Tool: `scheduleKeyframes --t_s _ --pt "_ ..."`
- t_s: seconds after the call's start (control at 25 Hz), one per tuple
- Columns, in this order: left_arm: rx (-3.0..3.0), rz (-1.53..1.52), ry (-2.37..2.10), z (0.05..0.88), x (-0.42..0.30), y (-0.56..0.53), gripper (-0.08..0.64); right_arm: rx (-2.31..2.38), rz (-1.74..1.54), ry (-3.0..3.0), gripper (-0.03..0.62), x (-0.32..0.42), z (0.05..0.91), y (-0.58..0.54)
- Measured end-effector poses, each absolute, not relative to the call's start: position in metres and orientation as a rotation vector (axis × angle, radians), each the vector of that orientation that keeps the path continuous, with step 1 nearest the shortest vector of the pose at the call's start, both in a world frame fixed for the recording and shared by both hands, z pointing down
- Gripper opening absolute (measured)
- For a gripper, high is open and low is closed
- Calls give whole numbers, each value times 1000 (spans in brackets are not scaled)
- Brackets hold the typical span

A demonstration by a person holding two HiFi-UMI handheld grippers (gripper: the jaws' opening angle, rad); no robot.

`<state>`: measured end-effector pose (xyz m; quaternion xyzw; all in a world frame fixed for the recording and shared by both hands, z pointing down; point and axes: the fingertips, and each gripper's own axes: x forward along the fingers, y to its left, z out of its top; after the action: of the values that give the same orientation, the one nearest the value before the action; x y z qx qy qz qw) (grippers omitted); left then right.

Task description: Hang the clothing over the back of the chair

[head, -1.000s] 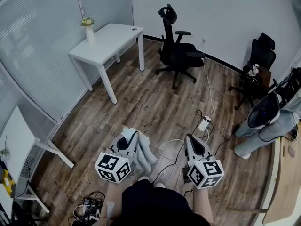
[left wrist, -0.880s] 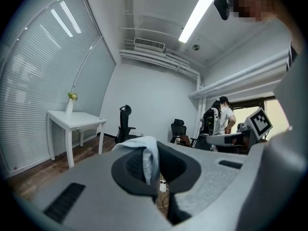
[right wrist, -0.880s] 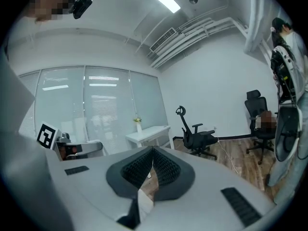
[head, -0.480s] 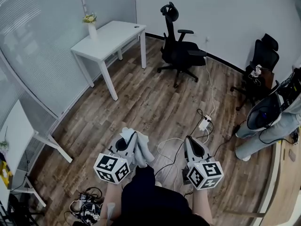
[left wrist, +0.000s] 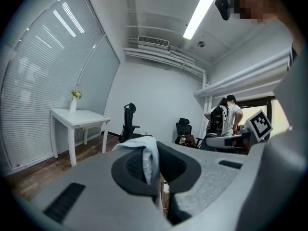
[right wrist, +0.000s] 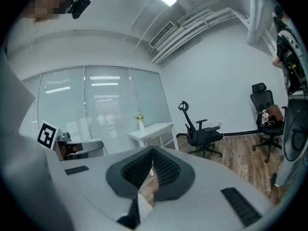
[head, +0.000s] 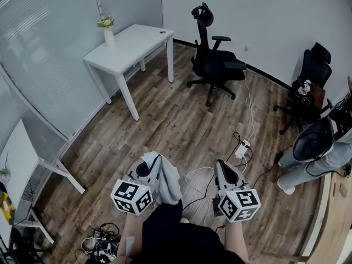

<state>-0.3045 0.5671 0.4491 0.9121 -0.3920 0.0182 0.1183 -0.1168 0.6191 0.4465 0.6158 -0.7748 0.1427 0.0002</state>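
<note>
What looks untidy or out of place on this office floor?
A white power strip lies loose mid-floor, its cable trailing across the wood floor. More cables lie tangled at the head view's bottom edge.

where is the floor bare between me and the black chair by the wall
The wood floor is bare from the white table across to the black chair. Crowded: the power strip and cables right of that path, and a second chair beside a standing person.
</note>
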Motion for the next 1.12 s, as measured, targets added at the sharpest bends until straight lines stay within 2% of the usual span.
scheduleKeyframes --t_s 1.12 --pt "2708 22 -1125 423 -293 316 17 1950 394 -2421 28 -105 417 366"
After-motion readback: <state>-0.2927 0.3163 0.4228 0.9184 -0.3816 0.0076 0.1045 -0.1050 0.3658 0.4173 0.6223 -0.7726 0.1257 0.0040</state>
